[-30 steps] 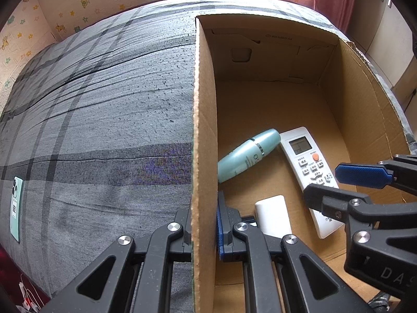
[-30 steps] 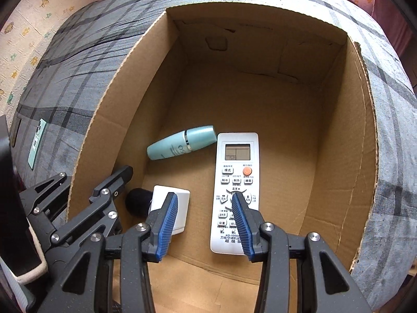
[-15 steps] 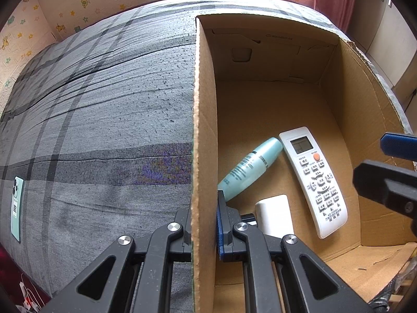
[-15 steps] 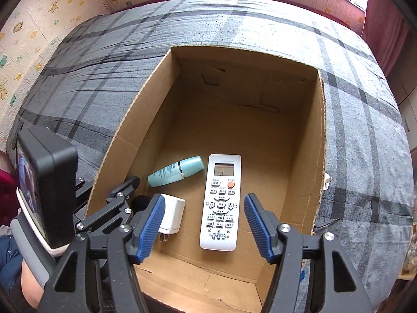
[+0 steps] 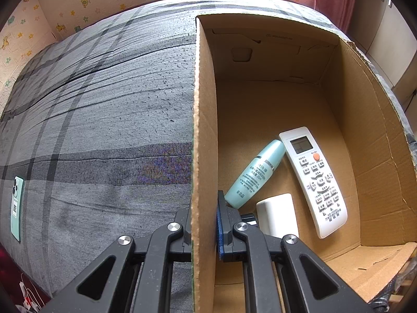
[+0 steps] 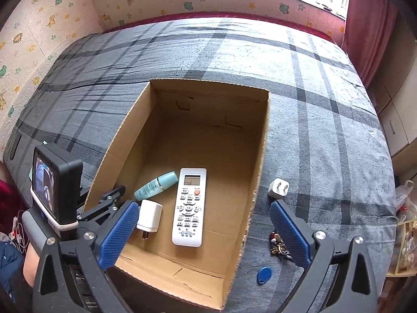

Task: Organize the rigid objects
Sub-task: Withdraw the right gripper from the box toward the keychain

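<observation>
An open cardboard box (image 6: pixel 262 140) (image 5: pixel 203 120) sits on the grey plaid bed. Inside lie a white remote (image 6: pixel 189 206) (image 5: pixel 314 180), a teal bottle (image 6: pixel 155 185) (image 5: pixel 256 173) and a white charger (image 6: pixel 149 216) (image 5: pixel 277 215). My left gripper (image 5: pixel 204 227) is shut on the box's left wall; it shows in the right wrist view (image 6: pixel 109 203). My right gripper (image 6: pixel 206 234) is wide open and empty, high above the box's near edge. A white plug adapter (image 6: pixel 278 188), a keychain bundle (image 6: pixel 279 244) and a blue key fob (image 6: pixel 263 275) lie on the bed right of the box.
A teal phone (image 5: pixel 17 206) lies on the bed far left of the box. Wallpapered walls and a red curtain (image 6: pixel 365 26) border the bed. Shelves with bags (image 6: pixel 406 224) stand at the right edge.
My right gripper has risen up out of the box and opened wide, leaving the remote lying inside. The teal bottle rolled slightly. The left gripper has kept its hold on the box wall.
</observation>
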A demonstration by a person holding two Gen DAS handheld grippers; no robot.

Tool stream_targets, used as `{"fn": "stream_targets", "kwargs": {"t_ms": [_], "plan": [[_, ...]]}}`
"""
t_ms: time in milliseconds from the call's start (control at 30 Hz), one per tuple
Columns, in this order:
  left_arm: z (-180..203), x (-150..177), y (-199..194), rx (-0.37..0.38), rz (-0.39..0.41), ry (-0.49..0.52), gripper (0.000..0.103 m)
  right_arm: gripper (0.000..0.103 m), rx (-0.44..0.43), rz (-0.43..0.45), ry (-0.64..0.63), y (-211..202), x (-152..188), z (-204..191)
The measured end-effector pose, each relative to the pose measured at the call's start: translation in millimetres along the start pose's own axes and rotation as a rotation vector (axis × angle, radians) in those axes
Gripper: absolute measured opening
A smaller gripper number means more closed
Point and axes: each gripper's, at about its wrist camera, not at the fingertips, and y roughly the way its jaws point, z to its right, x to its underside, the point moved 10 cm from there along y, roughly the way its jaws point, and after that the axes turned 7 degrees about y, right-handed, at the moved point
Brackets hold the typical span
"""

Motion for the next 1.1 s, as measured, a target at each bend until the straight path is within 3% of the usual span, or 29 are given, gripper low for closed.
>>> {"fn": "stream_targets", "kwargs": {"t_ms": [500, 700, 1100], "plan": [[0, 1, 1, -0.001, 0.001, 0.003, 0.011, 0.103, 0.087, 0.028, 0.127, -17, 11, 90], [0, 1, 1, -0.001, 0.000, 0.001, 0.011, 0.103, 0.149, 0.009, 0.171, -3, 28, 122], [-1, 1, 1, -0.003, 0.000, -0.001, 0.011, 0.103, 0.136, -0.068, 0.273, 47, 67, 155]]}}
